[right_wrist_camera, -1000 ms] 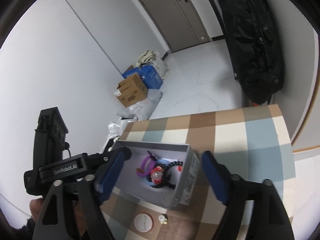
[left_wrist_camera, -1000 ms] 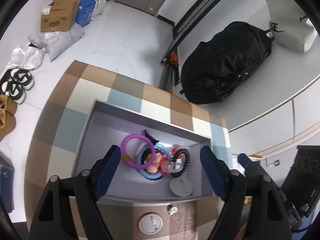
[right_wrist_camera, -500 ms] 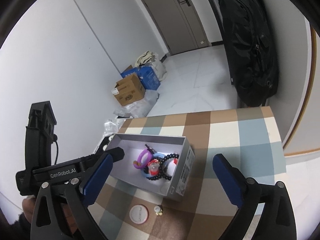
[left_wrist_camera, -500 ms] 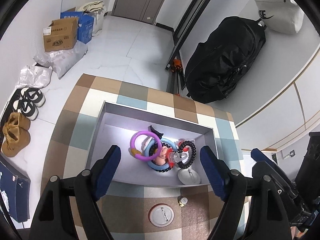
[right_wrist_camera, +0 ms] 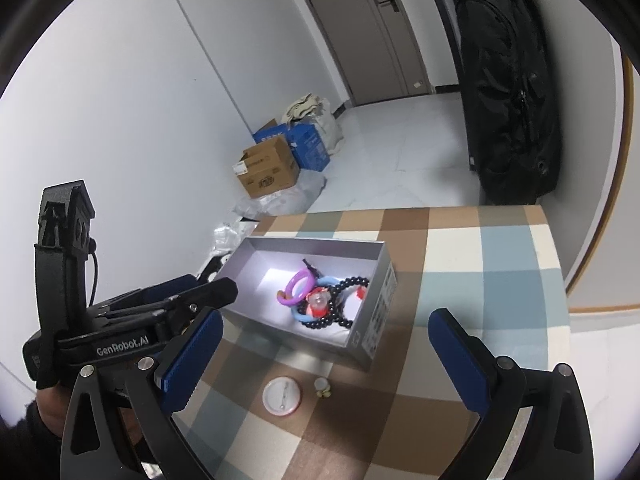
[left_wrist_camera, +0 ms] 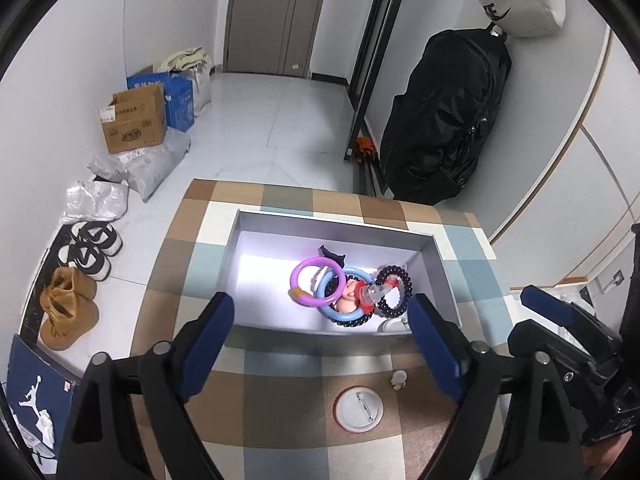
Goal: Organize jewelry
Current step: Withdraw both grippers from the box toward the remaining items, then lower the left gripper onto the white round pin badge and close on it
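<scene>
A grey open box (left_wrist_camera: 446, 276) sits on the checked tablecloth (left_wrist_camera: 280, 396). Inside it lie a purple ring (left_wrist_camera: 301, 284), a blue ring (left_wrist_camera: 325, 309), a black bead bracelet (left_wrist_camera: 400, 280) and a red and pink piece (left_wrist_camera: 354, 294). On the cloth in front of the box are a white round badge (left_wrist_camera: 359, 409) and a small pale piece (left_wrist_camera: 399, 379). My left gripper (left_wrist_camera: 322, 346) hangs over the box's near wall, its jaws opening with nothing between them. My right gripper (right_wrist_camera: 322, 356) is open and empty above the badge (right_wrist_camera: 281, 396), right of the left gripper (right_wrist_camera: 160, 312).
The table's (right_wrist_camera: 500, 272) far edge drops to a white tiled floor. Cardboard boxes (left_wrist_camera: 134, 124), plastic bags and shoes (left_wrist_camera: 90, 246) line the left wall. A black bag (left_wrist_camera: 444, 120) leans on the right wall beside a folded stand.
Both grippers have backed away from the box, so it looks smaller and farther off. The right jaws have widened and the left jaws slightly. The left view has rolled level.
</scene>
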Demonstrator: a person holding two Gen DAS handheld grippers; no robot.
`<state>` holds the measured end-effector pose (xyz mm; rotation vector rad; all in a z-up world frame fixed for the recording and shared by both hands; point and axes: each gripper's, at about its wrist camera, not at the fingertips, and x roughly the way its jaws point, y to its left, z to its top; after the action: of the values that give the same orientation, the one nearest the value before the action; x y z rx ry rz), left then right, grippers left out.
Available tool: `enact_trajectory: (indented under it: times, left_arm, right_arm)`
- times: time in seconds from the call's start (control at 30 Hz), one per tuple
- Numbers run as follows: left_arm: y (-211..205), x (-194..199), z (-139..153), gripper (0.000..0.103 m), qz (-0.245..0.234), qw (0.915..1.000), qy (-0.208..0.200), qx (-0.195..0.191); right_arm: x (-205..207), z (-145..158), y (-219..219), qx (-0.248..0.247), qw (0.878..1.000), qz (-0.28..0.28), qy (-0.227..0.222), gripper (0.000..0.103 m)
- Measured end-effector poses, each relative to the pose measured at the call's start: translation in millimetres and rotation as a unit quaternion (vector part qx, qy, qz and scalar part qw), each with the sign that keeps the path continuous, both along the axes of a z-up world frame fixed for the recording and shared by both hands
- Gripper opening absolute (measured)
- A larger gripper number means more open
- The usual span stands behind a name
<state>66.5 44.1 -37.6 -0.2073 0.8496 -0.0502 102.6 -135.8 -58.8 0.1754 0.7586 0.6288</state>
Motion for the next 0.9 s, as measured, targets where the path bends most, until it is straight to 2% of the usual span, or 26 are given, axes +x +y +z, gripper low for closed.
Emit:
enact_trajectory:
  times: [0.23, 0.53, 0.73, 0.9]
  left_arm:
    - [-2.1, -11.5, -7.9, 0.087, 0.0, 1.0, 0.008, 0.001]
    - [-1.0, -19.5, -31.5, 0.087, -0.007, 0.999, 0.044, 0.011]
    - [-20.6, -25.3, -40.7, 0.087, -0.05, 0.9963, 0.057, 0.04]
    - [-35.9, -25.4, -51.1, 0.087, -0.081, 0.9913, 0.091, 0.05]
  right_arm:
    - [-13.4, -2.8, 1.6, -0.017, 1.0, -0.006, -0.001, 0.103]
    - [-21.2, -11.8, -6.4, -0.036, 0.999, -0.022, 0.016, 0.103]
    - [-25.2, -13.2, -10.5, -0.058, 0.997, -0.04, 0.012, 0.103]
    - [-22.2, -17.5, -23.5, -0.043, 0.997, -0.058, 0.038, 0.103]
